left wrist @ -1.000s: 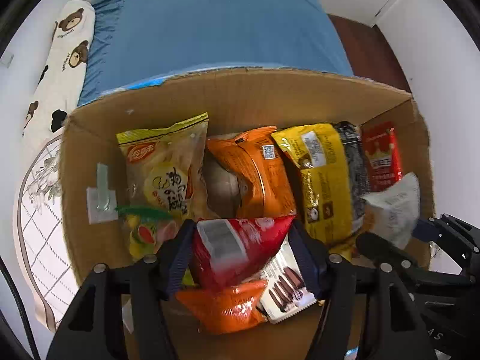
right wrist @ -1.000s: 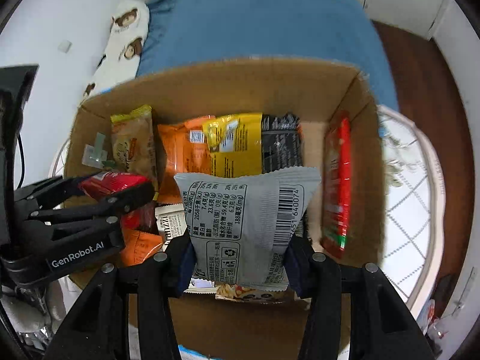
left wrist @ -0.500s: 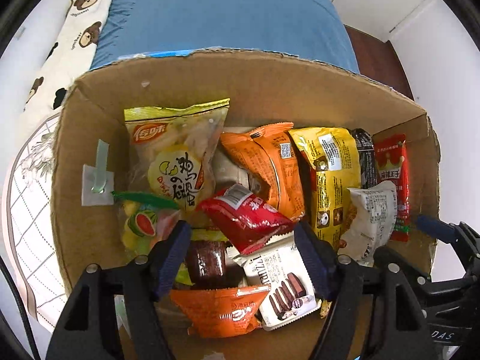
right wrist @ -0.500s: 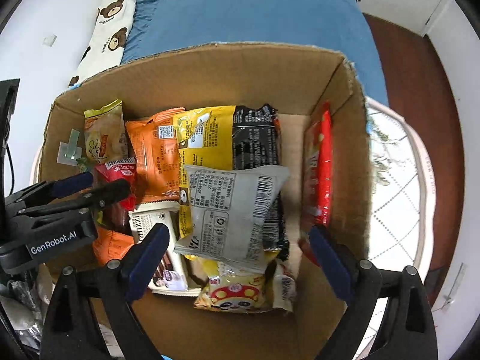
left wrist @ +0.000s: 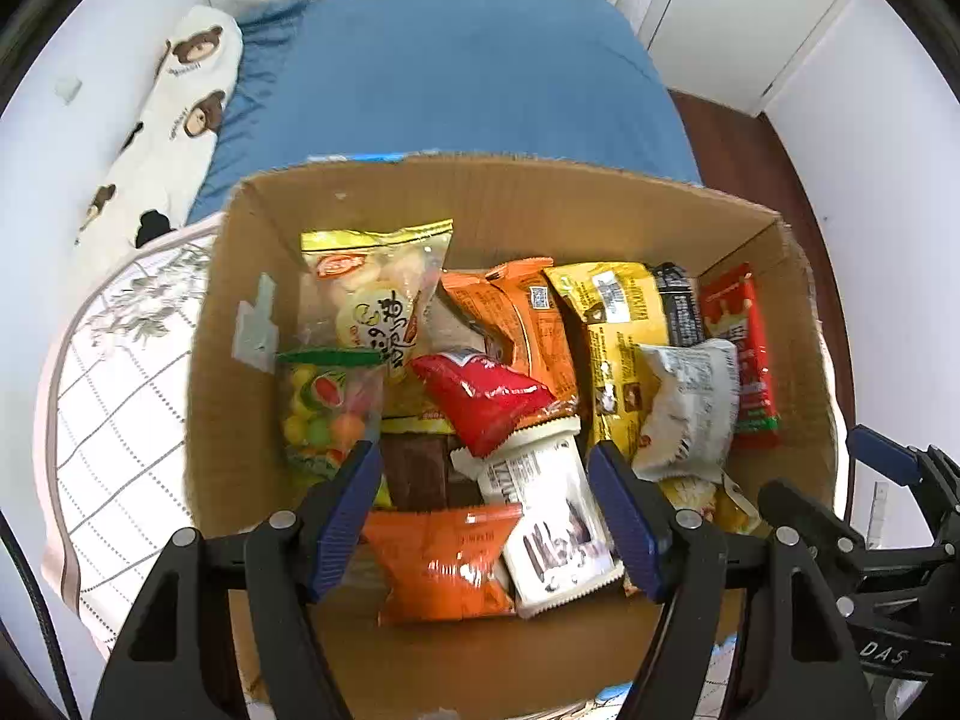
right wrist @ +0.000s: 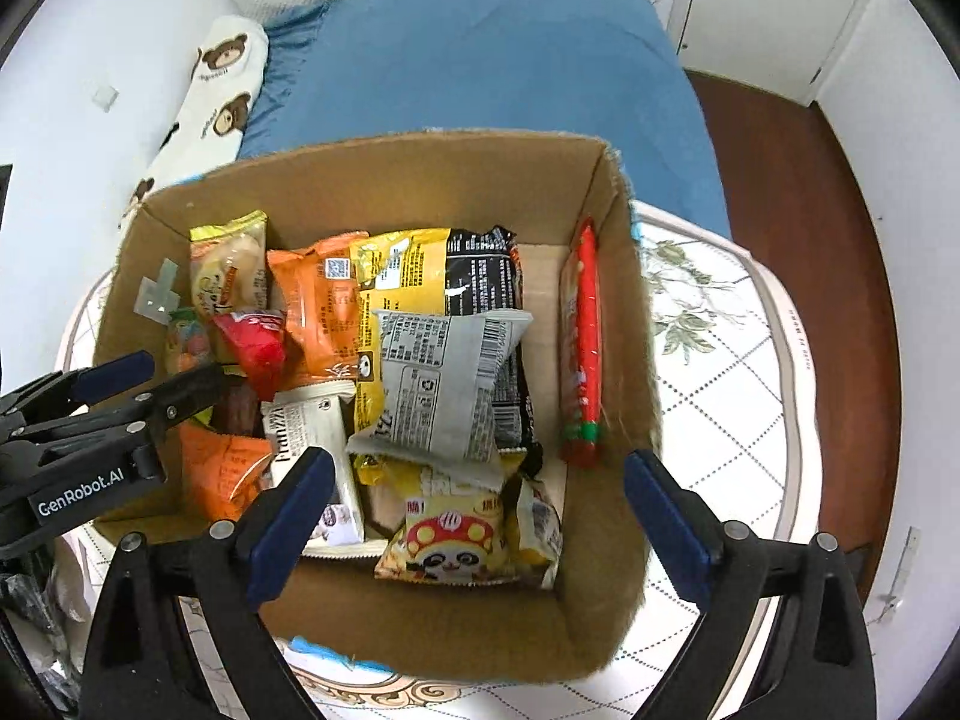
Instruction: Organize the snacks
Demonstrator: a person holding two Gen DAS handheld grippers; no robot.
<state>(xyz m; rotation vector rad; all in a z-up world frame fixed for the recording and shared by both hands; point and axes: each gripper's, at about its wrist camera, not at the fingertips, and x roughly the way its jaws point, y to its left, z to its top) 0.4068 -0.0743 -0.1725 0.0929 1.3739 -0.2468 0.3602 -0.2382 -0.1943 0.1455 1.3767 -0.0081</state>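
A cardboard box [left wrist: 540,204] [right wrist: 384,180] holds several snack packets. A red packet [left wrist: 483,399] [right wrist: 255,348] lies on the pile left of centre. A grey-white packet [right wrist: 441,384] [left wrist: 690,402] lies on yellow and black packets. My left gripper [left wrist: 486,510] is open and empty above the box's near side, over an orange packet [left wrist: 444,564]. My right gripper [right wrist: 474,516] is open and empty above the near right part, over a yellow cartoon packet [right wrist: 450,534]. The left gripper also shows in the right wrist view [right wrist: 150,384].
The box stands on a round white table with a grid and flower print [right wrist: 720,360] [left wrist: 114,396]. A blue bed [left wrist: 456,72] lies behind, with a bear-print pillow [left wrist: 174,114]. White walls on both sides; brown floor [right wrist: 810,192] at right.
Both grippers opened and let go: the red packet and the grey-white packet now lie in the box. Both grippers pulled back and up from the box.
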